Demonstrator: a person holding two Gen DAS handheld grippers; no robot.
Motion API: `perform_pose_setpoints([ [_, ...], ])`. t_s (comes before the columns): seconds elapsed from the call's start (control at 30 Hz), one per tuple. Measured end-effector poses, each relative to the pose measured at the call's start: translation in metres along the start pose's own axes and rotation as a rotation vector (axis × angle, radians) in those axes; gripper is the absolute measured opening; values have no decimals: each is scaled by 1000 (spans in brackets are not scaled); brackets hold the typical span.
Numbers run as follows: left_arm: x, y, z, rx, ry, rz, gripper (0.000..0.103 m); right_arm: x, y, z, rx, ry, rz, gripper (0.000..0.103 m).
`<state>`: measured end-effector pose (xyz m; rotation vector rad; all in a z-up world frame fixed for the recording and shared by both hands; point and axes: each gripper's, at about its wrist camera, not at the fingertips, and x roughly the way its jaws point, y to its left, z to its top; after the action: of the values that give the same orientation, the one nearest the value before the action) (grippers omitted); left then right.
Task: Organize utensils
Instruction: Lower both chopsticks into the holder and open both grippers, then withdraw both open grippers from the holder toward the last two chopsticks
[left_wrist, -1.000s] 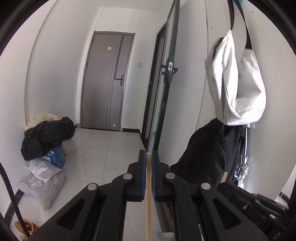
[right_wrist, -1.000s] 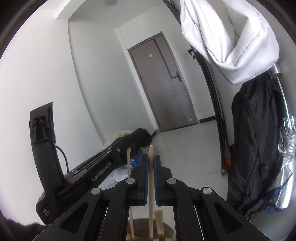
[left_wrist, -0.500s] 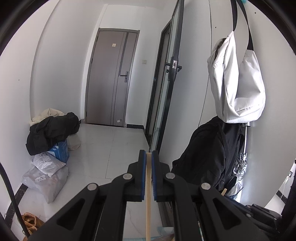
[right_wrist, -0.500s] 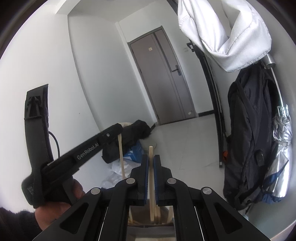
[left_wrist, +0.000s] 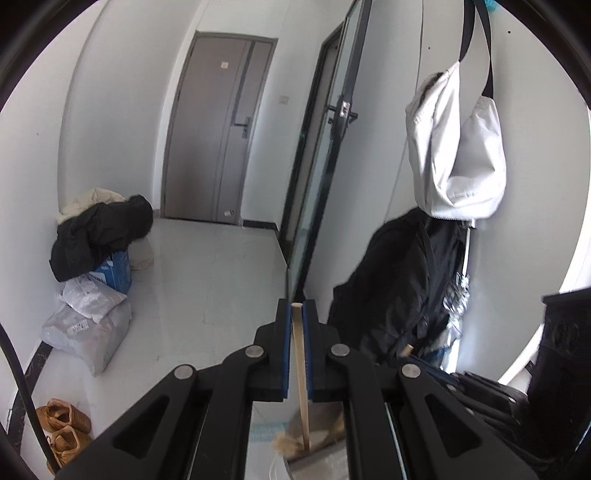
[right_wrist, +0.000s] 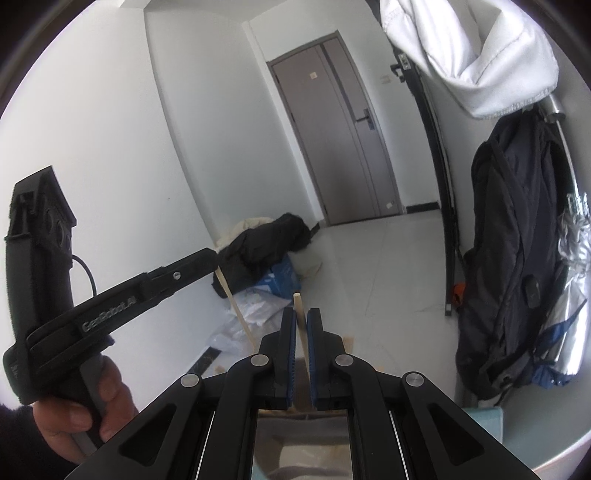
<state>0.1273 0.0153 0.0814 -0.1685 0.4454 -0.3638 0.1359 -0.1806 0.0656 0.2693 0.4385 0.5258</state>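
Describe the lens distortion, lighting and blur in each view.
Left wrist: strong fisheye bowing of the door, dark vignette corners, even daylight, slightly soft glass door. Right wrist: same bowing, bright white wall, sharp wooden stick between the jaws.

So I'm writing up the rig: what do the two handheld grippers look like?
Both are matte black with silver pivot bolts and blue pads. The left gripper carries pale "GenRobot.AI" lettering, a thin black cable, and a dark sleeve behind the hand. The right gripper matches.

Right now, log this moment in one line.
left tool: shut on thin wooden stick | right tool: shut on second wooden stick | both sticks upright
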Motion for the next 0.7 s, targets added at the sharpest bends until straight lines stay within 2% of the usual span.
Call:
perform_pose_setpoints([
  [0.13,2,4,-8,-34,143,-17,3,0,5,-9,2,53,-12,8],
  [0.2,1,7,-11,-58,200,31,5,-6,6,-16,18,71,-23,13],
  [0.27,-8,8,-13,-81,213,60,7,-20,6,-23,34,77,-29,21],
  [0.33,-19,6,-14,-90,207,69,19,-39,11,-28,25,53,-39,28],
  [0.4,-35,0,-15,-80,189,103,59,-57,15,-32,22,28,-49,48],
  [0.47,-54,-7,-16,-62,129,127,71,-78,21,-38,15,0,-51,54],
  [0.57,-72,-16,-18,-36,105,152,83,-103,30,-44,11,-27,-81,74],
  [0.63,-86,-24,-21,-23,87,165,84,-119,36,-48,6,-51,-91,76],
  [0.7,-96,-27,-23,-17,68,170,87,-132,43,-52,-6,-65,-106,86],
])
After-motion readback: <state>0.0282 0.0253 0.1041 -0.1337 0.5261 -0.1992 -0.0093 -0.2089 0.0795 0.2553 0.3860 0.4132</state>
